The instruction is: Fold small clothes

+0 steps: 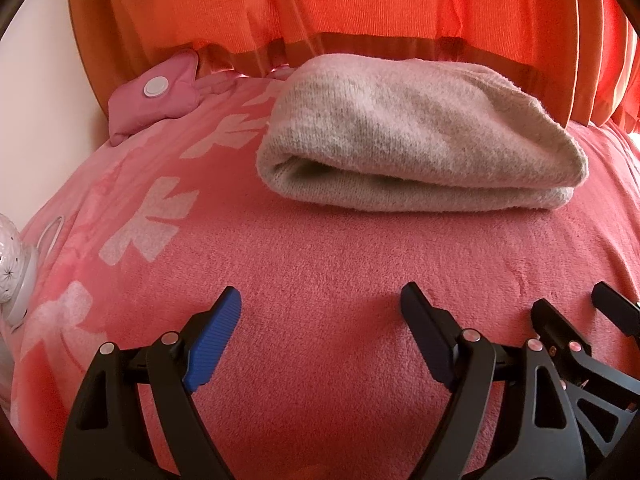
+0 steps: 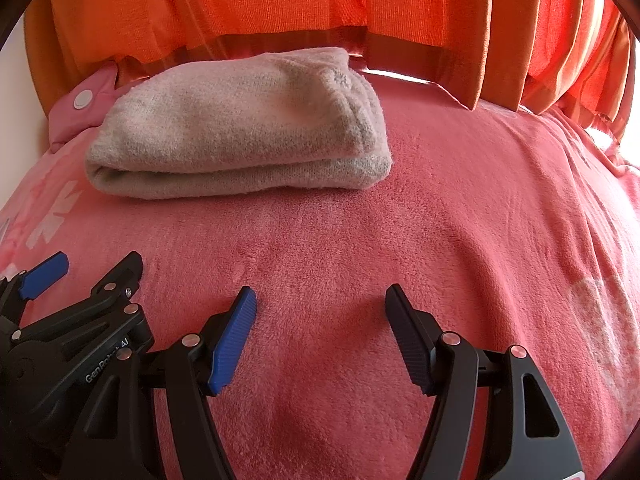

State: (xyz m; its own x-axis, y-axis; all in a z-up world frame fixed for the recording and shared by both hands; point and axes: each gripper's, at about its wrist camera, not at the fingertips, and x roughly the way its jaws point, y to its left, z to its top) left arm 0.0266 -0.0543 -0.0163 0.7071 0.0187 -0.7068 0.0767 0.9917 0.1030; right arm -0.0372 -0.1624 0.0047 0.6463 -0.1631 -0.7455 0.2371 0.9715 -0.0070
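A grey knitted garment lies folded in a thick bundle on the pink fleece blanket; it also shows in the right wrist view, up and to the left. My left gripper is open and empty, low over the blanket, well short of the garment. My right gripper is open and empty too, beside the left one. The right gripper's fingers show at the right edge of the left view, and the left gripper's fingers at the left edge of the right view.
An orange curtain hangs behind the bed's far edge. A pink padded item with a white snap button lies at the back left. A white round object with a cable sits at the left edge. A white wall stands left.
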